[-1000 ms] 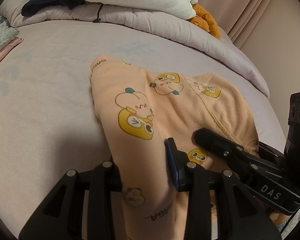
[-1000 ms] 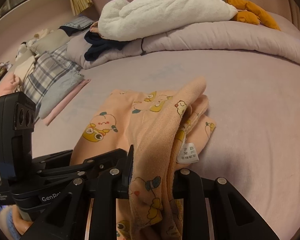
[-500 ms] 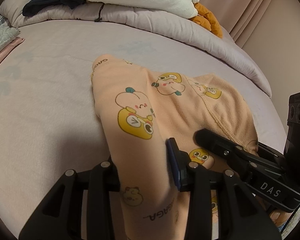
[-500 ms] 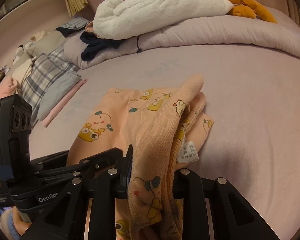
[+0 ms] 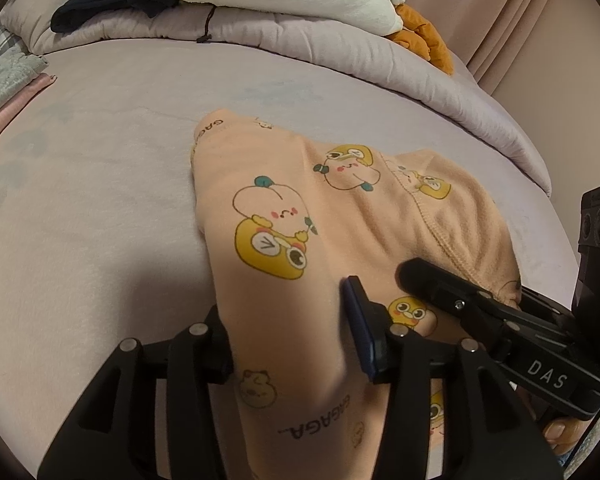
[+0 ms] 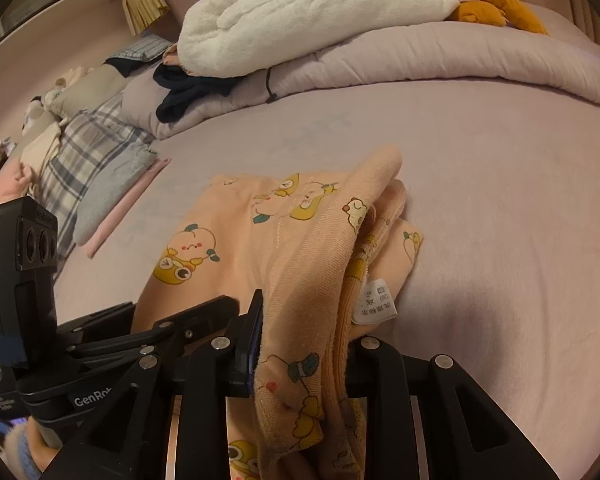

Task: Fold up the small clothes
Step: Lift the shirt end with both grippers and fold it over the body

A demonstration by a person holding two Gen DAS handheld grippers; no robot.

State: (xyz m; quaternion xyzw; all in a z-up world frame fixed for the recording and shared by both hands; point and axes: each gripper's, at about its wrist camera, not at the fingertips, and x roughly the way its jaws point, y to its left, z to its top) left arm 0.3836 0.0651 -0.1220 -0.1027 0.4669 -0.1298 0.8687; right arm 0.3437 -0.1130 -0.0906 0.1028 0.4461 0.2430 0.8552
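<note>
A peach garment (image 5: pixel 340 216) printed with cartoon animals lies partly folded on the lilac bed sheet (image 5: pixel 100 200). My left gripper (image 5: pixel 284 304) has a thick fold of it between its fingers. Its jaws are opening, and the cloth still fills the gap and touches both pads. My right gripper (image 6: pixel 304 320) is shut on the garment's (image 6: pixel 236 240) raised right edge, just by the white care label (image 6: pixel 374 304). One of the right gripper's fingers (image 5: pixel 428 284) rests over the cloth in the left wrist view. The left gripper's fingers (image 6: pixel 204 312) show at the lower left of the right wrist view.
A rolled lilac duvet (image 6: pixel 420 64) runs along the far side, carrying a white fleece (image 6: pixel 320 12), an orange plush (image 6: pixel 488 0) and a dark garment (image 6: pixel 188 92). Folded plaid and grey clothes (image 6: pixel 88 152) are stacked at the left. Bare sheet lies right of the garment.
The left gripper's fingers have spread wider around the fold, and the cloth between them has slackened and broadened. The right gripper keeps the same grip on the edge.
</note>
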